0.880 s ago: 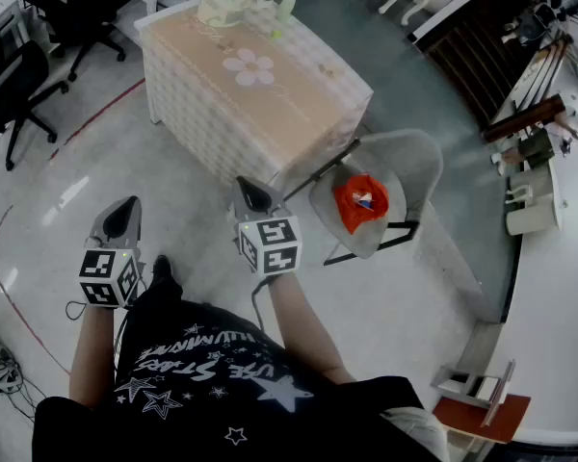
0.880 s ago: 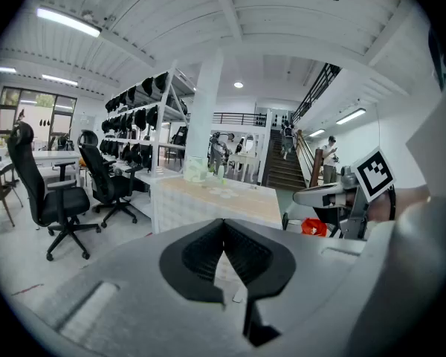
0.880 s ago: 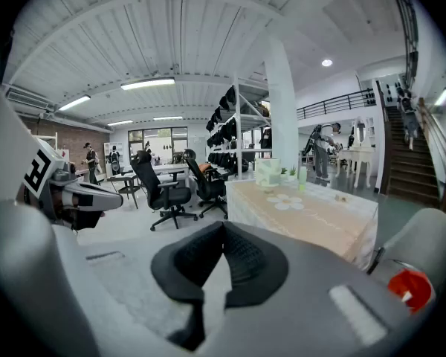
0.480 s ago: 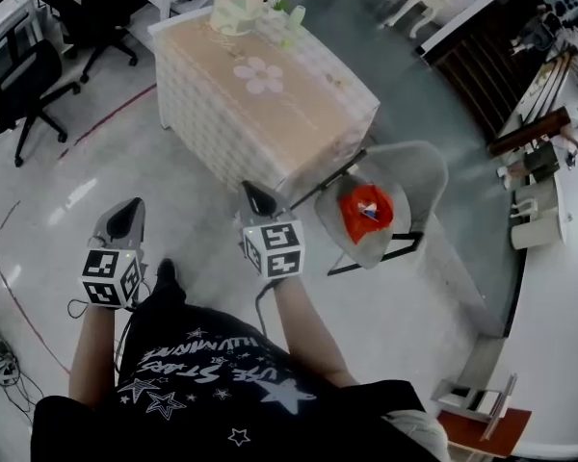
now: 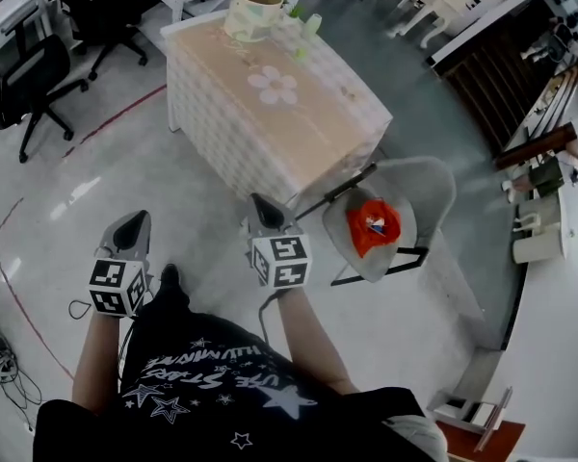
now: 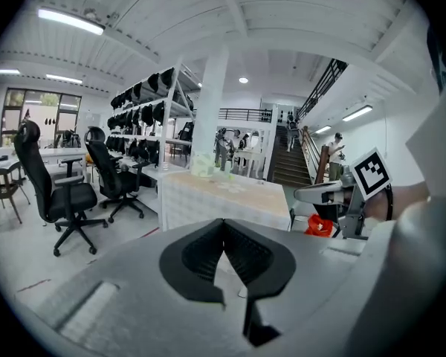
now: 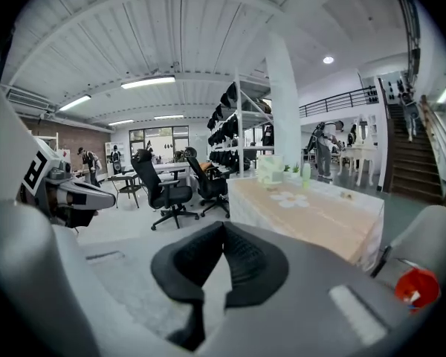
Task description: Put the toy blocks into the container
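Peach cloth with a flower print covers the table (image 5: 308, 123) ahead of the person. The cream container (image 5: 252, 12) stands upright at the table's far corner, top open. Small pale-green things (image 5: 308, 29) sit just beside it, too small to tell if they're blocks. A grey chair (image 5: 419, 186) stands by the table's near corner, with an orange bundle (image 5: 374, 227) on its seat and something small, white and blue on top of that. The left gripper (image 5: 132, 227) is held over the floor, jaws closed tip to tip with nothing between them. The right gripper (image 5: 266, 210) has its jaws together too, empty, pointing toward the table's near corner. Both are well apart from the container. Black office chairs (image 5: 19, 94) stand at left.
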A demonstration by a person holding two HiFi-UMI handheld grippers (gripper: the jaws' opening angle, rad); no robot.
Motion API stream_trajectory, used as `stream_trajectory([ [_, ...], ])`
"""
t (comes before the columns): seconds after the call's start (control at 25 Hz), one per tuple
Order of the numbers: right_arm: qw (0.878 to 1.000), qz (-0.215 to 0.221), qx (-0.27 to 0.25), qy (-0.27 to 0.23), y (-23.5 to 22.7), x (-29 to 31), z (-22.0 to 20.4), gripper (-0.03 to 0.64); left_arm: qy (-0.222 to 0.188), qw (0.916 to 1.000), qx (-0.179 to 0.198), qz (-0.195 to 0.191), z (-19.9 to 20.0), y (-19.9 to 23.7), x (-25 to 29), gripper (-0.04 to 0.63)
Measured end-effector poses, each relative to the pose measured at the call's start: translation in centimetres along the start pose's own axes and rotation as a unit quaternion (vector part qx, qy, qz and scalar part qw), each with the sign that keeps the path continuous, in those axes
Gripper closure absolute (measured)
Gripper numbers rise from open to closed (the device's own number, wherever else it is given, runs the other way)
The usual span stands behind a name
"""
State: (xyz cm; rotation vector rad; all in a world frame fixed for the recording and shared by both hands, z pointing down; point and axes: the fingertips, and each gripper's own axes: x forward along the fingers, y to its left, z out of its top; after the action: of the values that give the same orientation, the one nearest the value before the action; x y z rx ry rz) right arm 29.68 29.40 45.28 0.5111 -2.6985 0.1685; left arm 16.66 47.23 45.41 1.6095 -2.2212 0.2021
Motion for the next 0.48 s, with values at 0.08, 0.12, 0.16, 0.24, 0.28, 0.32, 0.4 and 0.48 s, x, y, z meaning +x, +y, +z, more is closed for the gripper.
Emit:
stream_trajectory([
  [0.08, 1.0, -0.007, 0.008, -0.007, -0.4, 1.5, 0.8, 0.614, -0.004, 1.0, -0.001, 0.003, 0.7, 1.4, 1.0, 0.586],
  [0.12, 1.0, -0.011, 0.012, -0.011, -0.6, 2.3, 1.4, 0.612, -0.007, 1.0, -0.001, 0.003, 1.2, 2.2, 1.5, 0.586],
  [0.16, 1.0, -0.014, 0.016, -0.015, -0.8, 3.1, 2.1, 0.612, -0.009, 1.0, -0.001, 0.003, 1.8, 3.1, 2.1, 0.586],
  [0.24, 0.999, -0.02, 0.021, -0.024, -1.0, 4.8, 3.7, 0.612, -0.012, 0.9999, 0.002, 0.001, 3.1, 4.8, 3.2, 0.586],
  [0.28, 0.999, -0.024, 0.021, -0.028, -1.1, 5.7, 4.5, 0.612, -0.014, 0.9999, 0.004, 0.0, 3.7, 5.6, 3.8, 0.586],
  [0.32, 0.999, -0.026, 0.021, -0.031, -1.1, 6.6, 5.3, 0.586, -0.015, 0.9999, 0.005, -0.002, 4.3, 6.5, 4.3, 0.586],
  [0.4, 0.999, -0.029, 0.023, -0.035, -0.9, 8.2, 6.7, 0.483, -0.016, 0.9998, 0.007, -0.008, 5.4, 8.2, 5.3, 0.586],
  [0.48, 0.998, -0.032, 0.03, -0.033, -0.8, 9.9, 7.6, 0.432, -0.015, 0.9997, 0.009, -0.015, 6.0, 9.8, 6.3, 0.586],
])
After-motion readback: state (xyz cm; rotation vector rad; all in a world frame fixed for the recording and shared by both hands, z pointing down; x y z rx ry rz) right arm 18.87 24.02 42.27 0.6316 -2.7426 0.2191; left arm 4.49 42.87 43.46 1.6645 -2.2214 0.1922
